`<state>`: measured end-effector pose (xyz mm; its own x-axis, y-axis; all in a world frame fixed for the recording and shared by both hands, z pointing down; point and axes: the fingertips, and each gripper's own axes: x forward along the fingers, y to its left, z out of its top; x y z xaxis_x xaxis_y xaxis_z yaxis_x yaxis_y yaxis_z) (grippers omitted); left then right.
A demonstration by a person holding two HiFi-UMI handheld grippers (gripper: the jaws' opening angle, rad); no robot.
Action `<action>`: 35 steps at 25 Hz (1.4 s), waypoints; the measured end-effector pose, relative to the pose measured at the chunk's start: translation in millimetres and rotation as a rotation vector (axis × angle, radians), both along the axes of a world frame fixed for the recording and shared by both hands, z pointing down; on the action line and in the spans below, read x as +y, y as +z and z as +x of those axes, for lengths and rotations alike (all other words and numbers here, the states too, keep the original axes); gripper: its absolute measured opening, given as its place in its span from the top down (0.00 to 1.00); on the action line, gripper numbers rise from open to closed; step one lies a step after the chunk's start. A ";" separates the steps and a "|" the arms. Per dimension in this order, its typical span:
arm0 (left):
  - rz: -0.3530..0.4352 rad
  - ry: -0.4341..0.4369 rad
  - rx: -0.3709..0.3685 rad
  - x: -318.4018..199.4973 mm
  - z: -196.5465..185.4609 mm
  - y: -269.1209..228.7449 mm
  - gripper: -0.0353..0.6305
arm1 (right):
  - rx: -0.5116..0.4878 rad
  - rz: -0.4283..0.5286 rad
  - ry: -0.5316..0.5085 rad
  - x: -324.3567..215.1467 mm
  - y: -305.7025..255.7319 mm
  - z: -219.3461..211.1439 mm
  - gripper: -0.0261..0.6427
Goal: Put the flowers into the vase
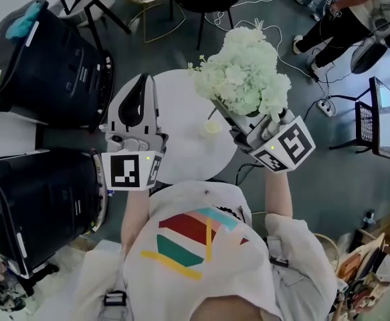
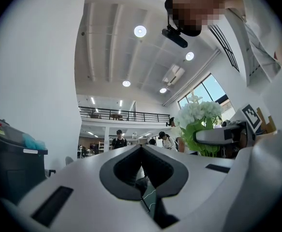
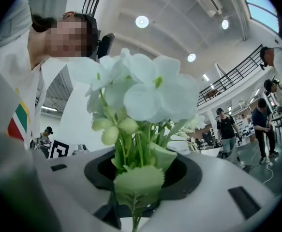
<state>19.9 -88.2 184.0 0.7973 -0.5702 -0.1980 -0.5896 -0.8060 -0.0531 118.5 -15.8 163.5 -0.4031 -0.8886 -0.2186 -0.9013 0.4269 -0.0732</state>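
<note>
Firmly, jaws of the right gripper (image 3: pixel 138 190) clamp the flowers (image 3: pixel 143 88) by the stems.

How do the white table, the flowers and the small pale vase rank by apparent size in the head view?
1. white table
2. flowers, nearer the camera, so probably enlarged
3. vase, clearly smallest

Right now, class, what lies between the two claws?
In the head view, the white round table and a small pale vessel, probably the vase, beside the flowers.
</note>
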 end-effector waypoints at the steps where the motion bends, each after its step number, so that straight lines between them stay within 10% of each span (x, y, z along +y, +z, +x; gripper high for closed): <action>1: -0.002 0.000 -0.003 0.2 1.1 1.3 0.94 | -0.003 -0.012 0.013 0.1 6.9 2.0 0.65; 16: -0.057 0.005 -0.054 1.5 15.3 33.6 0.94 | -0.001 -0.126 0.311 9.8 128.3 21.2 0.65; 35: -0.058 0.009 -0.086 1.7 17.9 44.4 0.94 | 0.091 -0.368 0.219 3.2 236.1 -13.6 0.49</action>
